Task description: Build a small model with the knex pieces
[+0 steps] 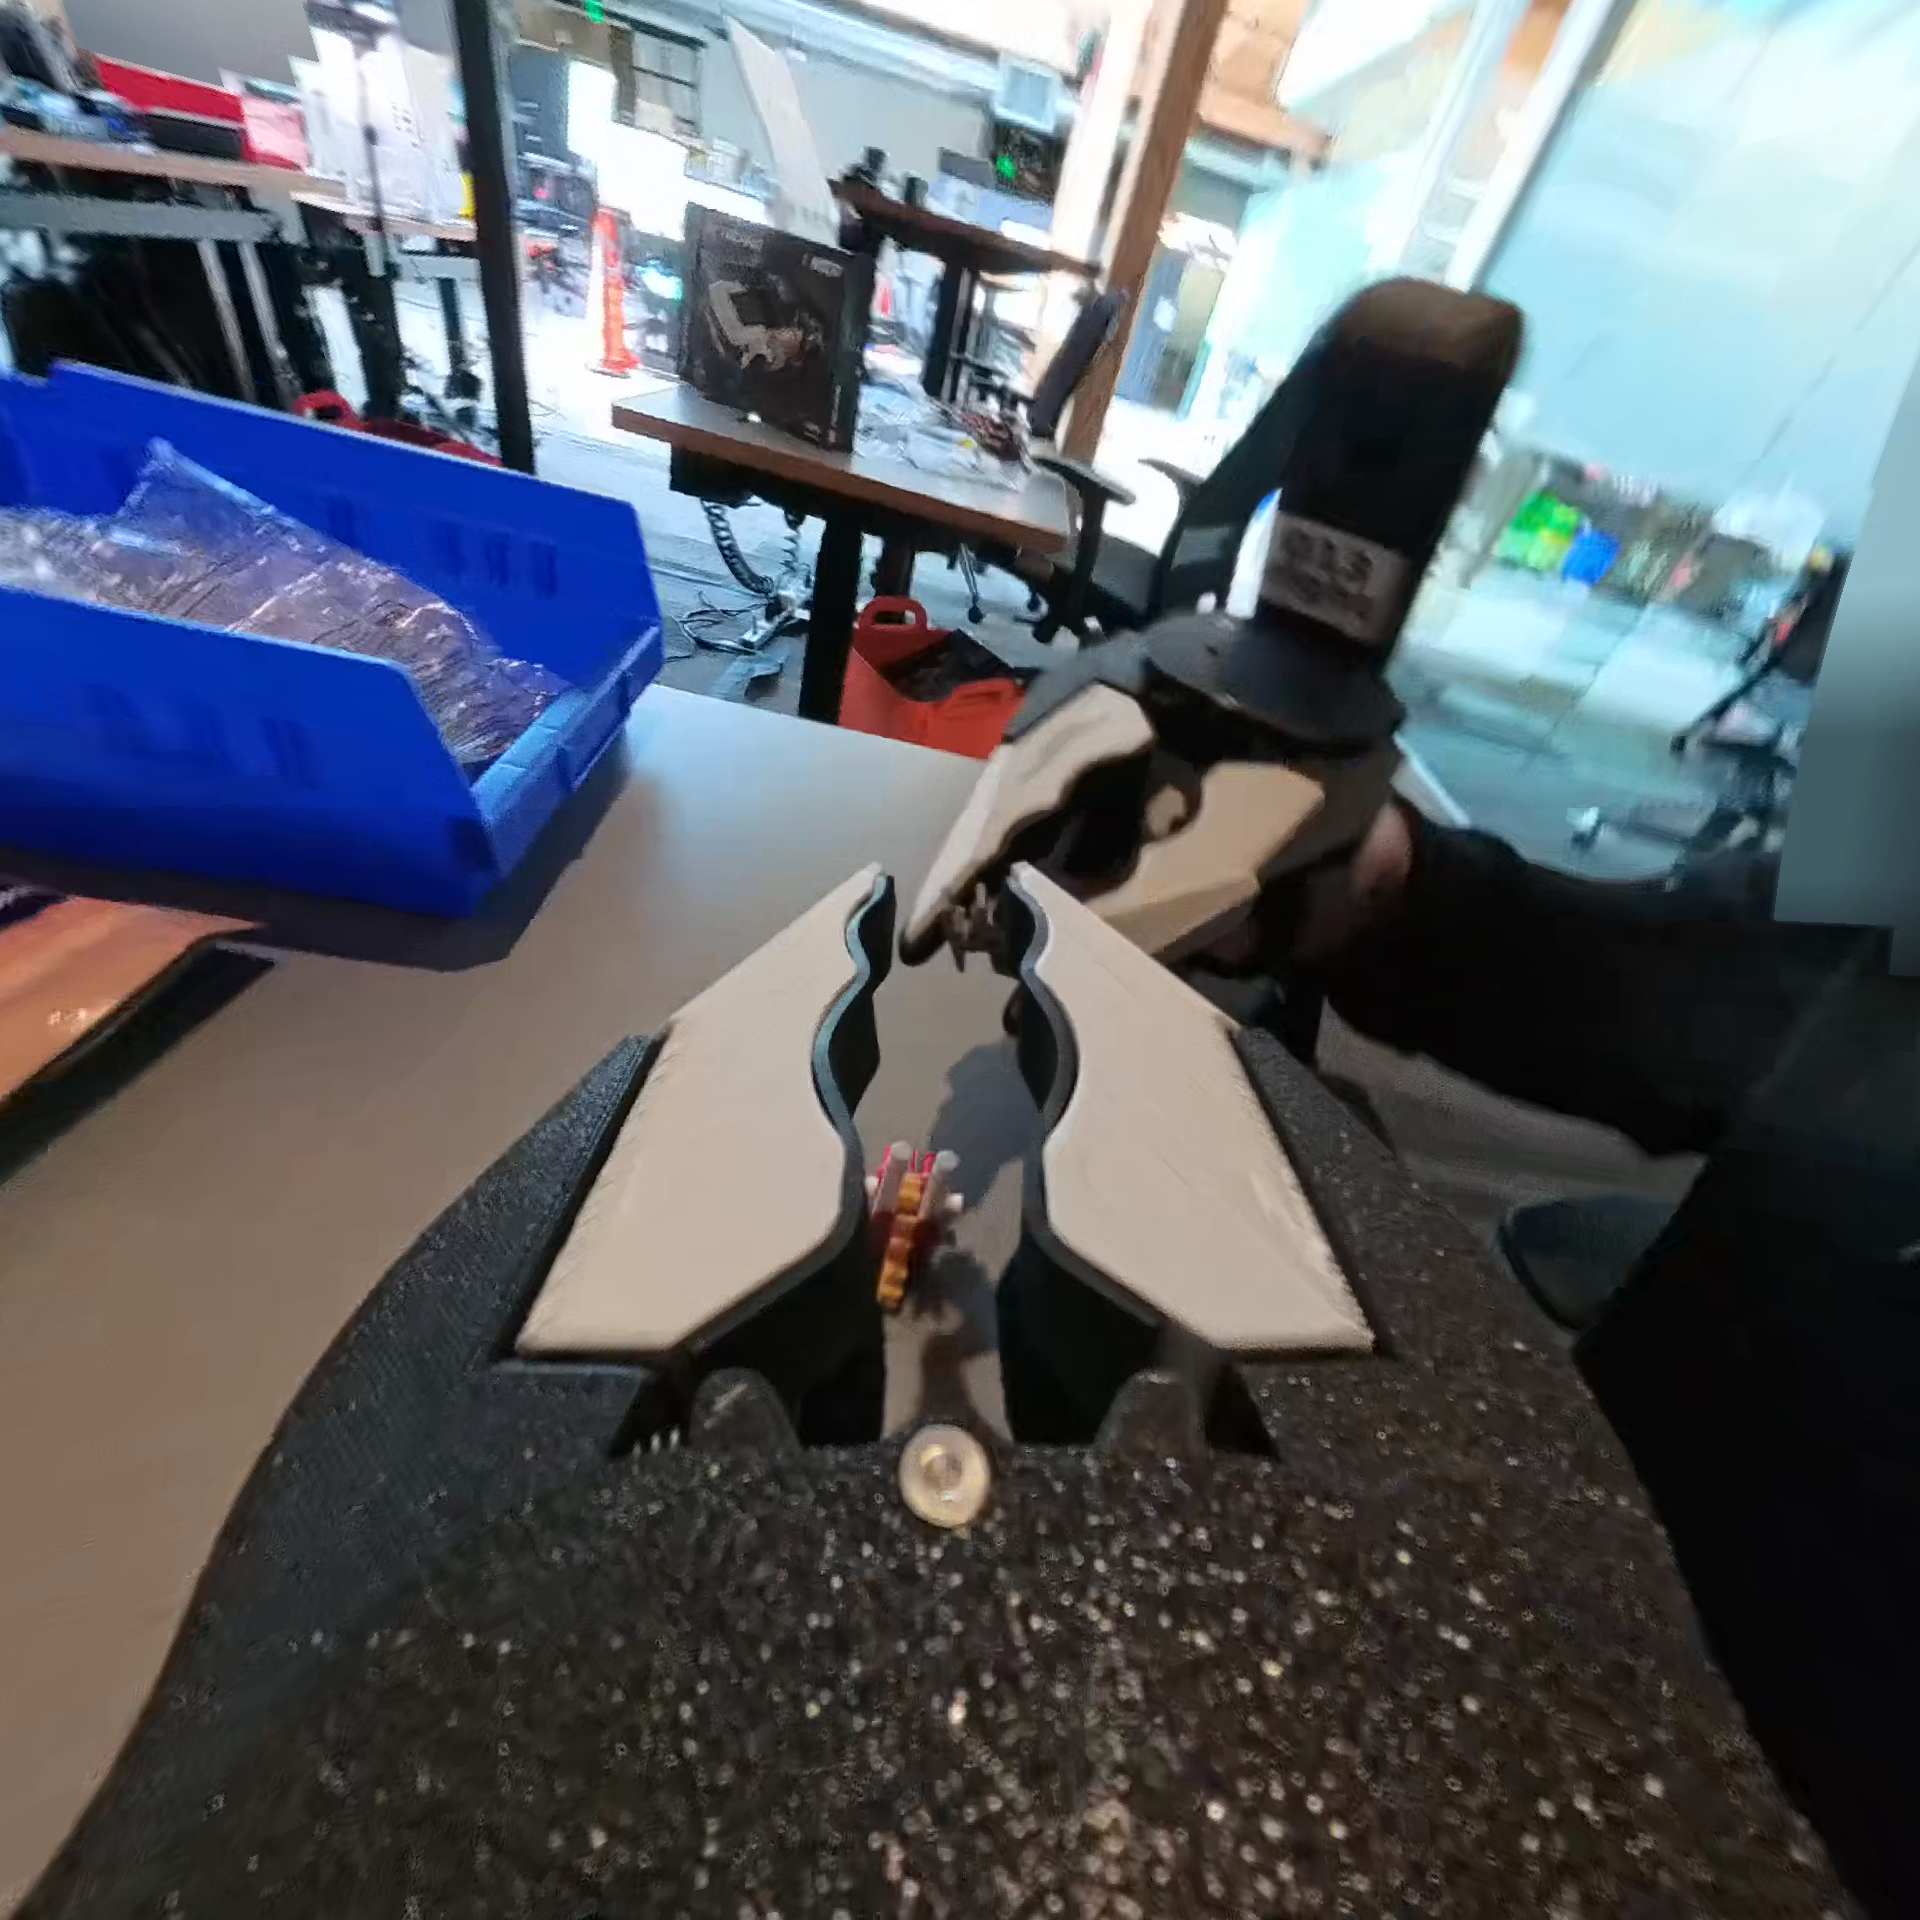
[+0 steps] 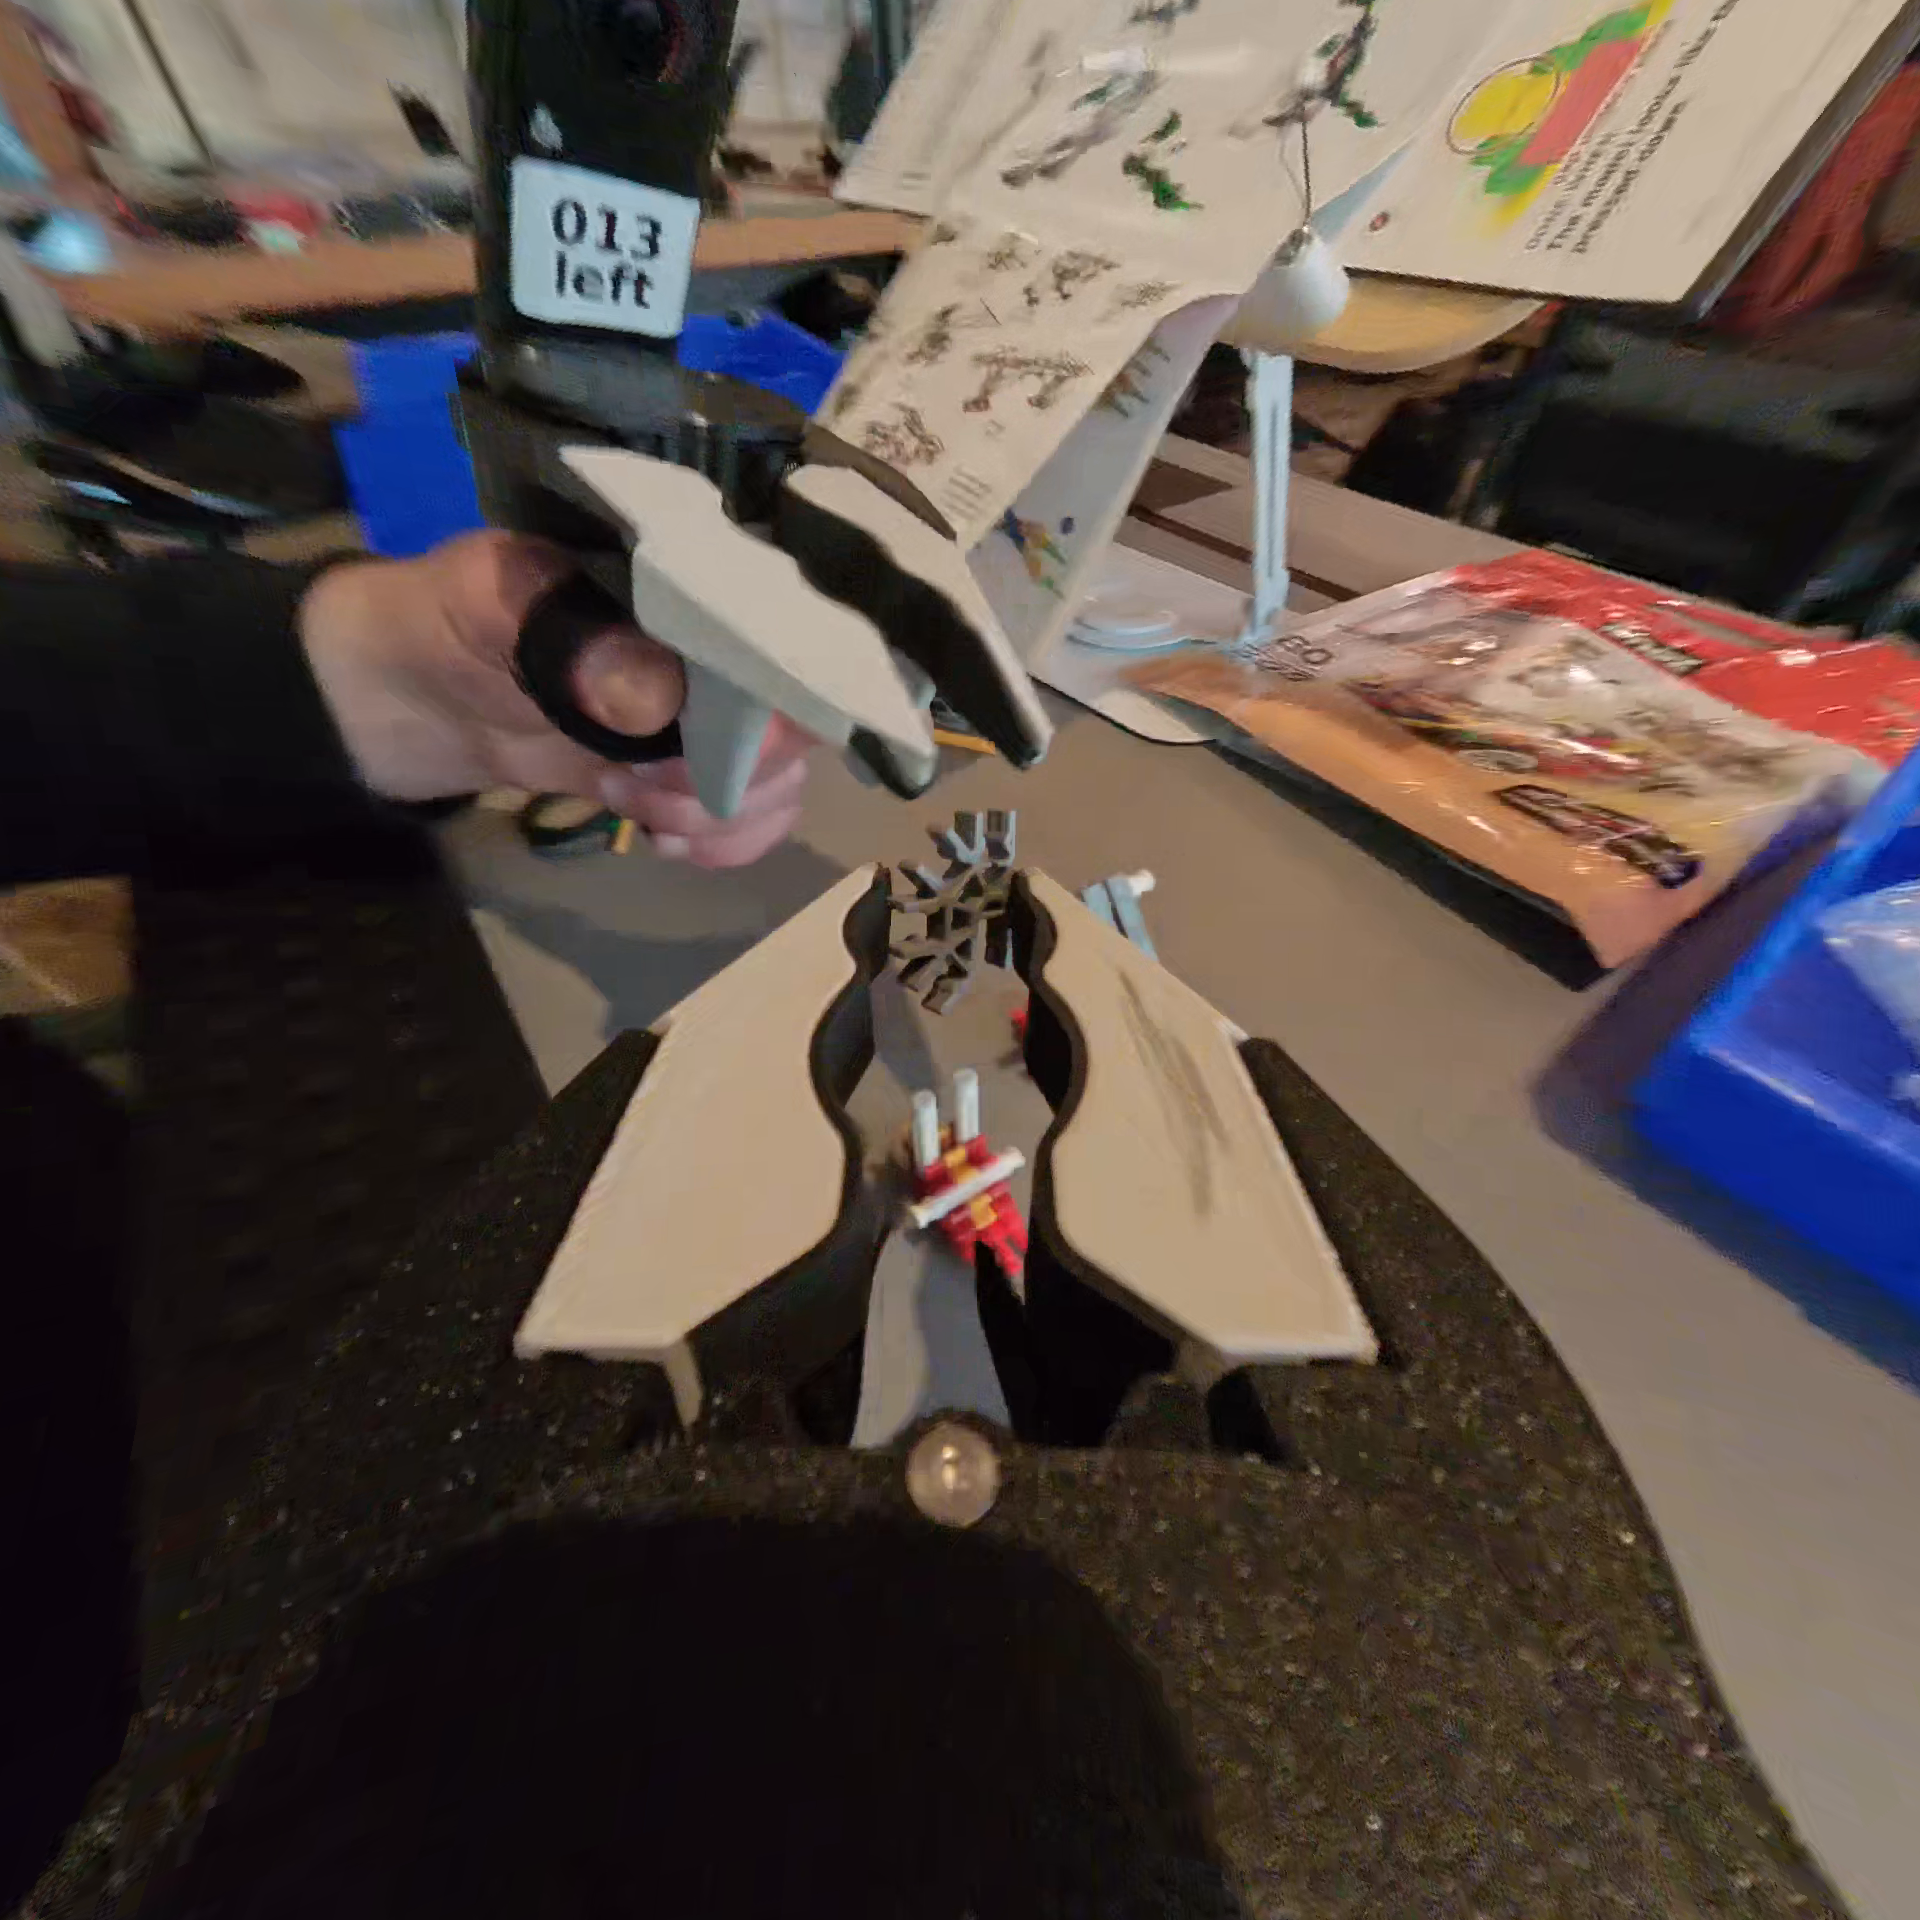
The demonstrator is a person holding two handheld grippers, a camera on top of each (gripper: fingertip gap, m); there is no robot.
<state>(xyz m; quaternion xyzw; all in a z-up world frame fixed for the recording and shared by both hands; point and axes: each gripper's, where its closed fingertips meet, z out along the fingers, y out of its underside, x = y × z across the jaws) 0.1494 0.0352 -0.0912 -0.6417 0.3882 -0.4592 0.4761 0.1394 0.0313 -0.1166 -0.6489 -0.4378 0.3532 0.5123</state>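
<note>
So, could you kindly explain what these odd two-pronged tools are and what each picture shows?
They are hand-held grippers, one per hand, each with a camera looking along its two fingers. In the left wrist view, the left gripper is open and empty. In the right wrist view, the right gripper pinches a dark grey snowflake-shaped connector; the person's hand holds the left gripper opposite. On the grey table lie a small red, yellow and white toy assembly, a picture-printed bag and blue bins.
</note>
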